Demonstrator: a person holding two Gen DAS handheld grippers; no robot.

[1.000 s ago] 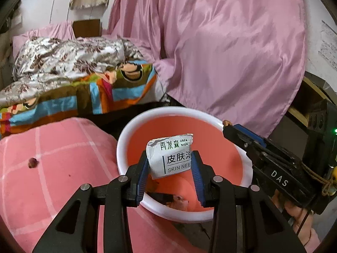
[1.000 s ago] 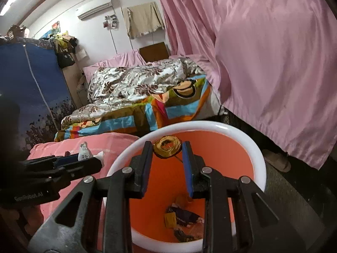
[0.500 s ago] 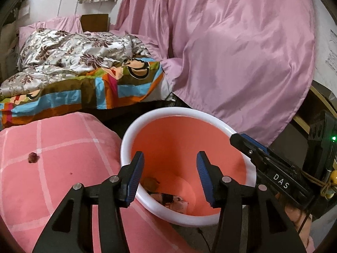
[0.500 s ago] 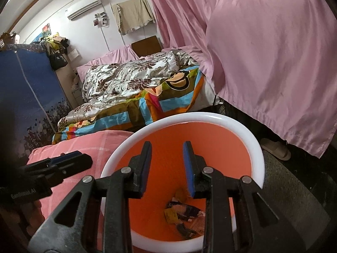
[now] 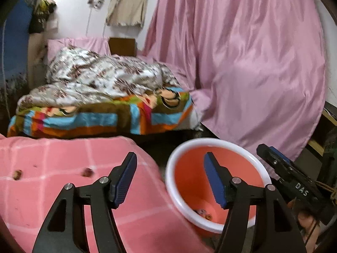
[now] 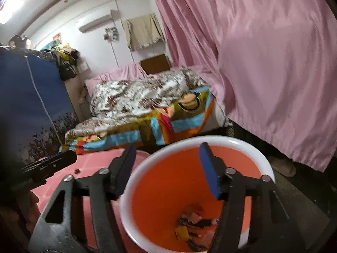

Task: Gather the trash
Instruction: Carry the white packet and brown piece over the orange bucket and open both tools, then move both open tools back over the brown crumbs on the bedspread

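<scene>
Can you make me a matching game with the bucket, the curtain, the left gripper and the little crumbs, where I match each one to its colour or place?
Things:
1. bucket
2. curtain
3. left gripper
4. crumbs

Colour, state or place:
A. open, holding nothing
B. lying on the pink checked cover
C. orange inside with a white rim
D. shiny pink, hanging down

Pairs: 1-C, 2-D, 3-A, 4-B

**Pink checked cover and the bucket beside it**

A pink checked cover fills the lower left. Two small dark scraps lie on it, one toward 9 o'clock, another further left. An orange bucket stands at its 3 o'clock edge.
</scene>
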